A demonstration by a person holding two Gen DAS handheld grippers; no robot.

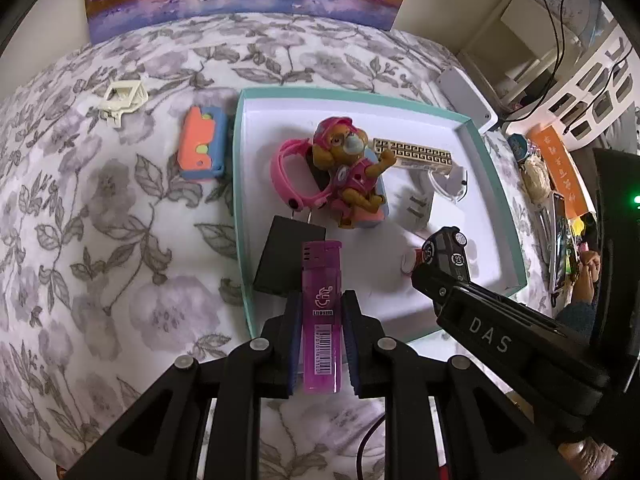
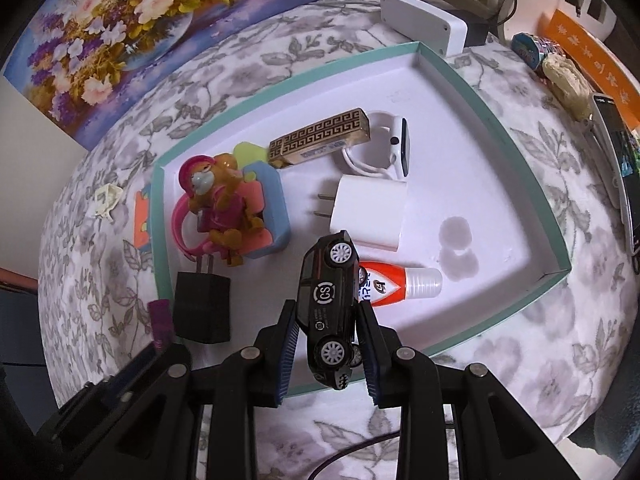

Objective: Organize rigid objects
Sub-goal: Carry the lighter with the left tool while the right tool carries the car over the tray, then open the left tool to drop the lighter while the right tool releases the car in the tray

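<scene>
My left gripper (image 1: 321,300) is shut on a purple lighter (image 1: 321,316), held above the near left edge of the teal-rimmed tray (image 1: 240,208). My right gripper (image 2: 328,312) is shut on a black toy car (image 2: 330,316), held on its side over the tray's (image 2: 560,240) near part; the car also shows in the left wrist view (image 1: 448,252). In the tray lie a black charger (image 2: 204,312), a white charger (image 2: 370,214), a pup figure (image 2: 220,200) on a blue-pink block, a gold patterned box (image 2: 320,138), a glue tube (image 2: 400,284) and a white watch (image 2: 396,148).
An orange-blue toy (image 1: 202,148) and a cream plastic piece (image 1: 122,98) lie on the floral cloth left of the tray. A white box (image 2: 424,20) stands behind it. A phone (image 2: 616,168) and clutter sit at the right. A flower painting (image 2: 132,28) leans at the back.
</scene>
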